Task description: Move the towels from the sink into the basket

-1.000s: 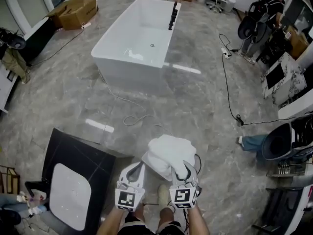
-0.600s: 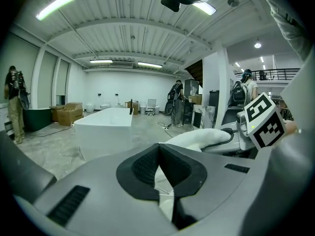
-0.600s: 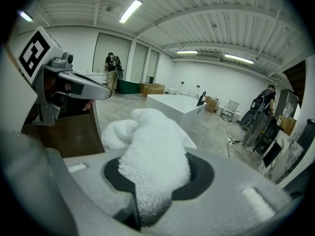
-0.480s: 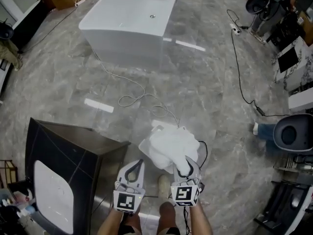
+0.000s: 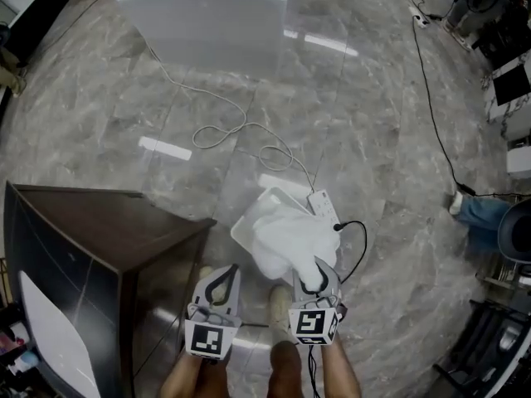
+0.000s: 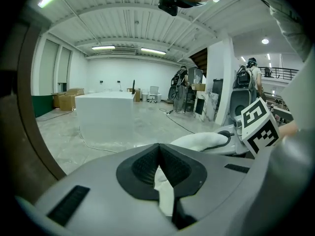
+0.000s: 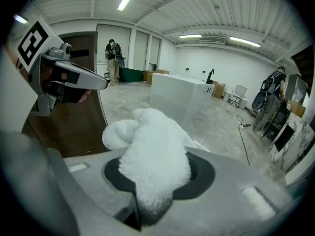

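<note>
A fluffy white towel [image 5: 289,237] [image 7: 153,163] bulges out of my right gripper [image 5: 314,277] [image 7: 152,183], whose jaws are shut on it. It hangs low over a white basket [image 5: 246,225] on the floor, covering most of it. Beside it, my left gripper [image 5: 224,279] [image 6: 158,149] has its pads pressed together at the tips with nothing between them, a little to the left of the towel. The white sink basin [image 5: 46,326] sits in a dark cabinet [image 5: 91,230] at the lower left.
A white power strip [image 5: 324,208] with a black cable lies just right of the basket. A white cord [image 5: 224,131] loops over the marble floor towards the white bathtub [image 5: 207,7]. A person [image 7: 113,58] stands far off; equipment lines the right side.
Both grippers and the towel have sunk towards the floor. The head view has tipped downward, so the basket and power strip under the towel now show.
</note>
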